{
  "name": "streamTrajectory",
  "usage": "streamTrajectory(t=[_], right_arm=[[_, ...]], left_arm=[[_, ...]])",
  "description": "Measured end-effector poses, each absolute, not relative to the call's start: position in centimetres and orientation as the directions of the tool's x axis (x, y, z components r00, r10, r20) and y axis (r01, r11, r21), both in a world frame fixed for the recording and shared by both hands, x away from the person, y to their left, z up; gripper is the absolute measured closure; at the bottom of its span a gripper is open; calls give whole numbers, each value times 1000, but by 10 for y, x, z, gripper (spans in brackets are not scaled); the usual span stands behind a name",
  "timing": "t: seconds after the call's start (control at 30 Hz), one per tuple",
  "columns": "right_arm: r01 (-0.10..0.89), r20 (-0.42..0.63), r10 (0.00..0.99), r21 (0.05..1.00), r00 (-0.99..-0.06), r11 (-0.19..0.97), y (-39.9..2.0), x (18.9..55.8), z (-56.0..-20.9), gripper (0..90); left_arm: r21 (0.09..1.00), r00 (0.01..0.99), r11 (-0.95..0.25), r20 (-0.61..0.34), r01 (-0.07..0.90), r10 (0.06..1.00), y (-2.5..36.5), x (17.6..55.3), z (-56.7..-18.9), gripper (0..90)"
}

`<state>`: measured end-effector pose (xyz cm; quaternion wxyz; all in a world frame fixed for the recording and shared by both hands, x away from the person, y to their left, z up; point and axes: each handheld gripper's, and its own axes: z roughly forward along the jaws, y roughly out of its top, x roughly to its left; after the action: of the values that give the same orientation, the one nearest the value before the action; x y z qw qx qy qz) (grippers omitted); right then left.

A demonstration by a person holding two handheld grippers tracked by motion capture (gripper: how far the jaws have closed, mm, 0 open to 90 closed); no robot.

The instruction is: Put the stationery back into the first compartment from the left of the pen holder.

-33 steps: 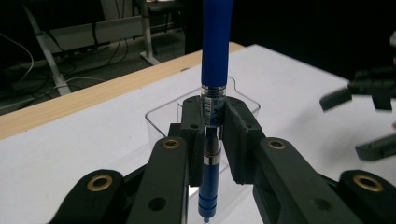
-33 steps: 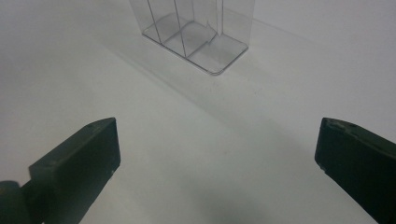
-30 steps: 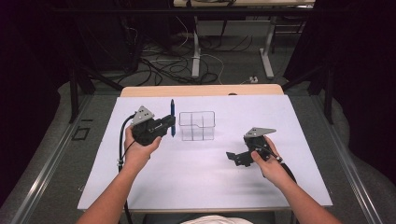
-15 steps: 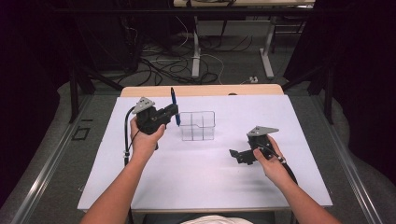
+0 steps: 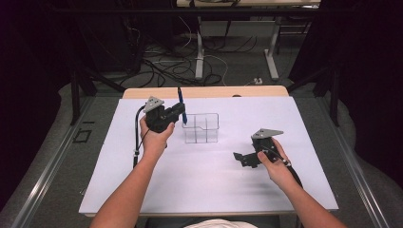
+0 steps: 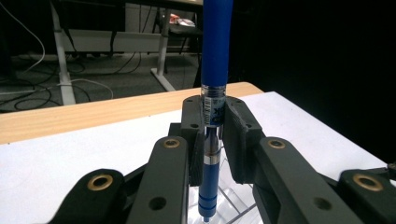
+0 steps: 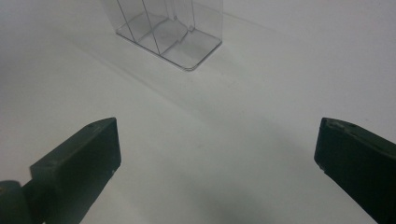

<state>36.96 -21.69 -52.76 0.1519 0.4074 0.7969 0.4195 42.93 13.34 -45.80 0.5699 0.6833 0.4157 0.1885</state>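
A blue pen (image 5: 181, 104) stands upright between the jaws of my left gripper (image 5: 178, 112), just left of a clear plastic divided holder (image 5: 201, 128) in the middle of the white table. In the left gripper view the jaws press on the blue pen (image 6: 212, 107) at its clear band, tip down over the holder's clear edge (image 6: 236, 205). My right gripper (image 5: 242, 158) rests low on the table at the right, its jaws wide apart with nothing between them. The right gripper (image 7: 217, 154) looks toward the holder (image 7: 173, 32) farther off.
The white tabletop (image 5: 204, 180) has a wooden strip (image 5: 204, 91) along its far edge. Beyond it are desk legs and loose cables (image 5: 190, 61) on the floor. A cable (image 5: 138, 142) trails from the left gripper along the forearm.
My left hand has carried the pen away from me and slightly right, toward the holder's left side. The right hand has stayed where it was.
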Motion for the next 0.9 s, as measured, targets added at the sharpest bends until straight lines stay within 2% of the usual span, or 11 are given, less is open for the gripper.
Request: streamTrajectory(t=[0.13,0.9], right_arm=[[521,98,776,792,-623,318,-217,370,-528,0],[533,120,761,781,-638,324,-215,368,-529,13]], left_arm=[[929,578,-6,-225,369,784,127,433,-463,792],[901,580,-138,-142,411,802,110,437,-486,791]])
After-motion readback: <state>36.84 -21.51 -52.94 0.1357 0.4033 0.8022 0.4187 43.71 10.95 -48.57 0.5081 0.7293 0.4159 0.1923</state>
